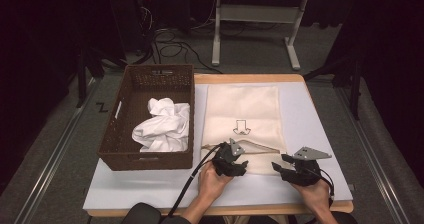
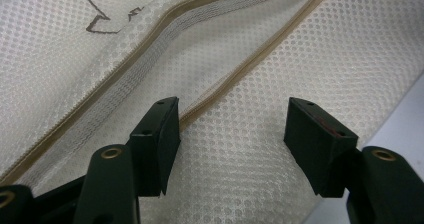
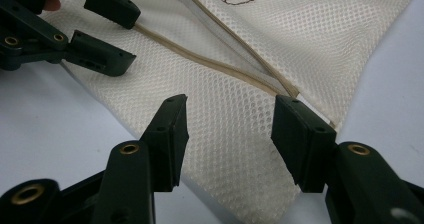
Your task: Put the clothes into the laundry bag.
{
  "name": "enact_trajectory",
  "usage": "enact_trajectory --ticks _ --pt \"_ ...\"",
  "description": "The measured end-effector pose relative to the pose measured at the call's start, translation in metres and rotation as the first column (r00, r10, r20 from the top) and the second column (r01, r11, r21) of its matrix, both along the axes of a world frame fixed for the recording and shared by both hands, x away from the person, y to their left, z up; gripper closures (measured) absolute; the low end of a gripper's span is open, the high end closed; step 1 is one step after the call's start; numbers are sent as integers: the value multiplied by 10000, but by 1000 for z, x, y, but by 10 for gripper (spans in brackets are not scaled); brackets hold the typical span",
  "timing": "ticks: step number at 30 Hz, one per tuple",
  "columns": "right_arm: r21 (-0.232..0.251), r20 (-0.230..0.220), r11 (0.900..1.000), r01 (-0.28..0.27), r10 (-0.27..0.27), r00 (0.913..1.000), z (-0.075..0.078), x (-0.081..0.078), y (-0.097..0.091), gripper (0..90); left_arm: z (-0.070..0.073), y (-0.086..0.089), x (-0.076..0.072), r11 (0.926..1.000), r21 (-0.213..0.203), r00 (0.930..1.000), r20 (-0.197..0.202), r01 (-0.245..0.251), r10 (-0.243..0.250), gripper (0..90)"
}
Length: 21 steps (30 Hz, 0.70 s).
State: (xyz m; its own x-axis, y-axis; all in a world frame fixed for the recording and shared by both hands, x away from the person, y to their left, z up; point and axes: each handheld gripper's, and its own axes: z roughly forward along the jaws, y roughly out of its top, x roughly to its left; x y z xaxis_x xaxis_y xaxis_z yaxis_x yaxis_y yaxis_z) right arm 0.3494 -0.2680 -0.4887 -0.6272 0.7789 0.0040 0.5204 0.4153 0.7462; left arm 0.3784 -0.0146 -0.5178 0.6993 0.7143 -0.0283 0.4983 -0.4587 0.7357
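You are working in what looks like a lab or recording studio set up for tests, not a home. Black curtains [image 1: 45, 44] close off the dark surroundings, and bundles of cables [image 1: 167, 46] lie loose on the grey carpeted floor [image 1: 260, 54] beyond your counter [image 1: 320, 129]. A white metal frame of another adjustable desk [image 1: 255, 19] stands behind, and metal rails [image 1: 55, 149] run along the floor on the left side of your spot.

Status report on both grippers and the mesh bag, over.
Left gripper and right gripper open above mesh bag. Bag flat, zipper partly open. Nothing in the way.
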Motion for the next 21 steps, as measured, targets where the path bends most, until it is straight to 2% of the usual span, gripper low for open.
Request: enact_trajectory --ticks 2,4,5,8,12,14,15,16,18,19,21 --pt "-19 -26 10000 -53 53 10000 -2 0 1 486 -1 -1 -1 10000 33 10000 81 29 -29 382" --pt "58 -152 9999 -91 92 9998 -4 0 3 487 -5 2 -2 9996 -290 9997 245 19 -12 378" --pt "58 -152 9999 -91 92 9998 -4 0 3 487 -5 2 -2 9996 -290 9997 245 19 -12 378" --pt "40 76 9992 -390 390 9992 -5 -2 6 495 -5 2 -3 9995 -312 9995 300 -1 11 377" --pt "221 244 9985 -500 495 9985 -3 -4 9 489 -6 2 -3 9995 -329 9995 310 -7 17 376" --pt "574 458 9968 -552 526 9976 0 -4 7 485 -6 2 -3 9995 -324 9995 317 -10 20 374" --pt "574 458 9968 -552 526 9976 0 -4 7 485 -6 3 -3 9995 -324 9995 307 -15 25 374" --pt "530 632 9971 -539 505 9967 4 -4 6 491 -6 3 -3 9995 -329 9995 307 6 4 372" --pt "323 671 9976 -605 582 9960 7 -2 8 503 -6 3 -3 9994 -332 9995 300 4 6 371" --pt "154 609 9974 -707 697 9957 8 -1 10 504 -6 3 -3 9994 -349 9995 303 13 -2 368" --pt "-140 186 9968 -787 789 9967 8 4 15 499 -6 3 -3 9995 -325 9995 307 14 -4 367"
